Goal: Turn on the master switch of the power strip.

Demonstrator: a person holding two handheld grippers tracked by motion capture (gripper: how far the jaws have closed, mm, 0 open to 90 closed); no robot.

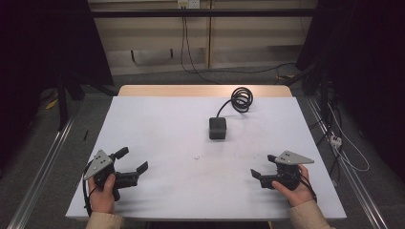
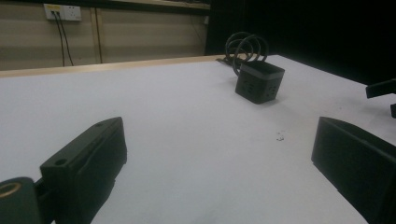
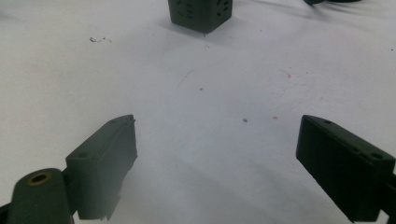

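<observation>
Two grippers sit low over the near edge of the white table (image 1: pixel 157 124), one at each corner, with a wide bare stretch of tabletop between them. At the left, the left gripper (image 1: pixel 133 160) is held in the person's left hand (image 1: pixel 102 195); its jaws stand wide apart, point toward the table's middle and hold nothing. In the left gripper view only bare tabletop lies between them. Beyond the middle of the table, slightly toward the right, stands the dark power cube (image 1: pixel 217 128), well apart from both grippers, with nothing between it and either one. Its black cable runs back to a coil (image 1: pixel 240 99) near the far edge. A few small specks (image 1: pixel 196 157) mark the surface nearer the person. At the right, the right gripper (image 1: pixel 264 165), held in the right hand (image 1: pixel 298 191), also has its jaws spread wide and empty, touching nothing; in the right gripper view the cube (image 3: pixel 200 13) stands ahead of them.
</observation>
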